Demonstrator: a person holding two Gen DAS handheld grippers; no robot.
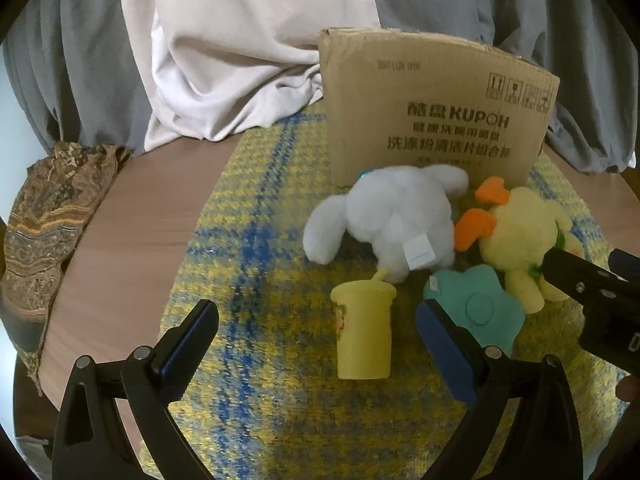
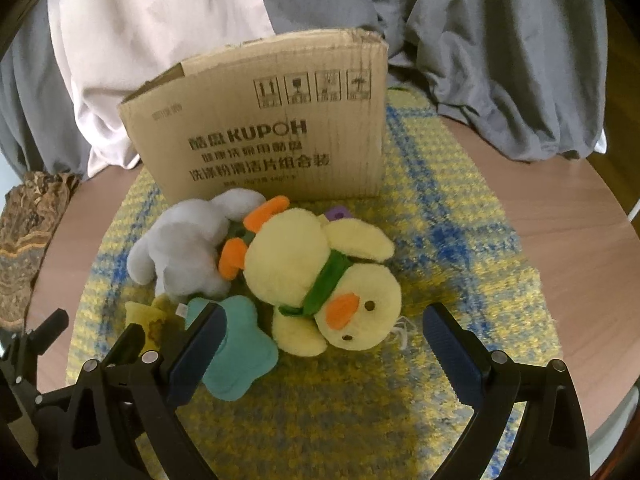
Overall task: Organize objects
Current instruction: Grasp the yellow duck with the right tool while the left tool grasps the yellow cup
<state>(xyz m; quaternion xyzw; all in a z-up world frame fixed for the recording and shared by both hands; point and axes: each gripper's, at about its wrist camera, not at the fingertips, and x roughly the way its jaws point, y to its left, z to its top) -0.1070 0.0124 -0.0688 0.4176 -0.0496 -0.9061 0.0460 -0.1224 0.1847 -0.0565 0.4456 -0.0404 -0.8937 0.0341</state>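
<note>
On the round wooden counter (image 1: 132, 216), a yellow-and-blue woven mat (image 1: 256, 240) under a huddle of toys. At the mat's far edge, an upright cardboard box (image 1: 436, 108) printed KUPOH, its top open. Just in front of the box, a white plush bunny (image 1: 392, 220) face down, touching a yellow plush duck (image 2: 320, 280) with orange feet and a green scarf, lying on its side, beak toward the right wrist camera. Nearer than both, a teal flower-shaped toy (image 1: 480, 308) flat on the mat, against the bunny and the duck. Left of the teal toy, a yellow cup (image 1: 364, 332) standing upright with a straw, just in front of the bunny. Behind the duck, a small purple piece (image 2: 338, 213), mostly hidden. Left gripper (image 1: 316, 344) spread wide, holding nothing, the cup between its fingers but untouched. Right gripper (image 2: 320, 344) also spread wide and empty, the duck's head just beyond its fingertips. At the counter's left rim, a patterned brown cloth (image 1: 44, 232); behind the counter, white and grey draped fabric (image 1: 240, 60).
</note>
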